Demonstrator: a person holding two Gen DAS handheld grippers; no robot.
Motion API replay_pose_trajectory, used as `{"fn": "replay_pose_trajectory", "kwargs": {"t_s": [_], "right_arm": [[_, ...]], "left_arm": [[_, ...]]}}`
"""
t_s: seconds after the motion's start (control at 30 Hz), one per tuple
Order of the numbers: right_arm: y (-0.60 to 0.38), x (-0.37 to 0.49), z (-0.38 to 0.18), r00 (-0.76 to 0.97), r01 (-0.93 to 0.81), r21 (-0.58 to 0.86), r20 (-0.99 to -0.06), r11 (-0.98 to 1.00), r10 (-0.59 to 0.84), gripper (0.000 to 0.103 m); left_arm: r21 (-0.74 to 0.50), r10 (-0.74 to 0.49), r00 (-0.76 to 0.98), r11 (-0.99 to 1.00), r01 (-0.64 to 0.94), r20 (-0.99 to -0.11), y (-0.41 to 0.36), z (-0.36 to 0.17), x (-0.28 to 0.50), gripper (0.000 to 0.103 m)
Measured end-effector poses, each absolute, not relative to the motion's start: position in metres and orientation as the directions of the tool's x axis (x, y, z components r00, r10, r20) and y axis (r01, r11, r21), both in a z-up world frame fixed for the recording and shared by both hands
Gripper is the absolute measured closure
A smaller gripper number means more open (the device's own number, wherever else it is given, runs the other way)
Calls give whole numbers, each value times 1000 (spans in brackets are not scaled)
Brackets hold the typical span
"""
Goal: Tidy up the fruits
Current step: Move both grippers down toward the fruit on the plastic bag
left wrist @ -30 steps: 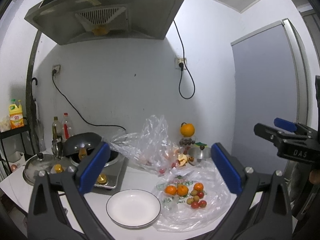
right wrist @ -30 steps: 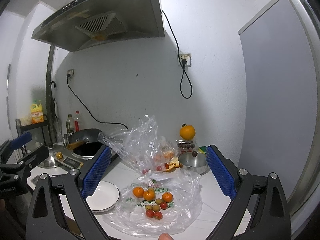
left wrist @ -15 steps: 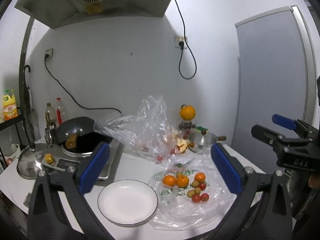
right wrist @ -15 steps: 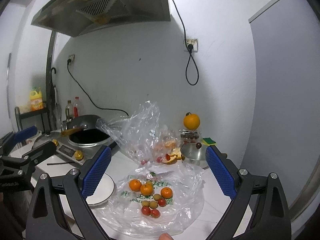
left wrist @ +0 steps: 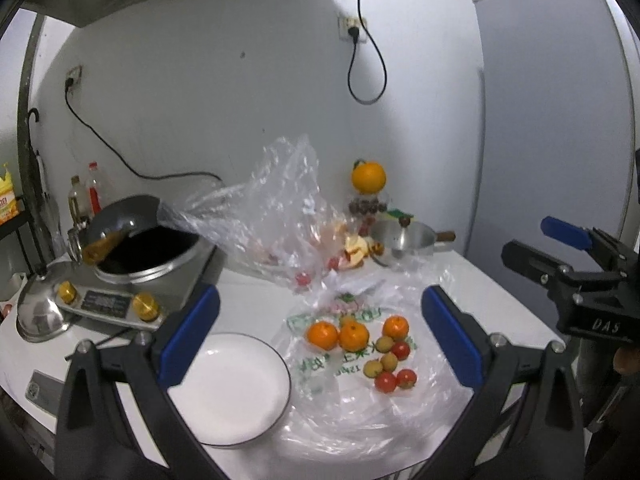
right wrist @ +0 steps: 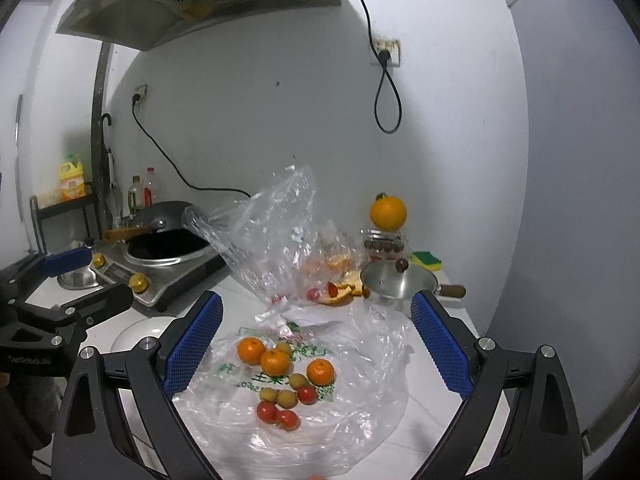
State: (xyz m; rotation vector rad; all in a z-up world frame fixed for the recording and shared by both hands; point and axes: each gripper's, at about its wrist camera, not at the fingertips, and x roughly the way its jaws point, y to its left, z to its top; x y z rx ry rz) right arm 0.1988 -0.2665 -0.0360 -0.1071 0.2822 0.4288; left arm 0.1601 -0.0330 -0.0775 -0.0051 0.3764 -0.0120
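Right wrist view: the fruit sits in a loose heap on the flat plastic bag, beside the empty plate. I judge it best to take one tangerine cleanly without snagging film. My right fingers and left fingers are spread wide, holding nothing, hovering above the tabletop.

I see three orange tangerines, red cherry tomatoes and yellow-tan longans on a clear plastic bag with green print — beside a white plate, thin dark rim. My finger pads — blue, dotted texture.
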Motion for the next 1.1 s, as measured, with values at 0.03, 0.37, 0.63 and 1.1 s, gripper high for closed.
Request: {"fn": "replay_pose_trajectory", "kwargs": {"t_s": [0.03,0.37,0.63,1.1], "right_arm": [[-268,202,-39,867,-427,-40,-301,903,397,6],[-290,239,-80,815,-460,-19,-406,888,413,6],[-294,249,-110,760,-515,-14,-470,857,449,6],[-302,274,-148,694,-532,50,-546,845,469,15]], "left_arm": [[-6,-12,924,1000,10,-381,-36,-82,164,2],[10,-4,865,1000,10,-502,-68,-129,198,2],[23,-12,796,999,32,-605,-92,-175,222,12],[27,-37,664,996,86,-747,-109,-227,259,52]]}}
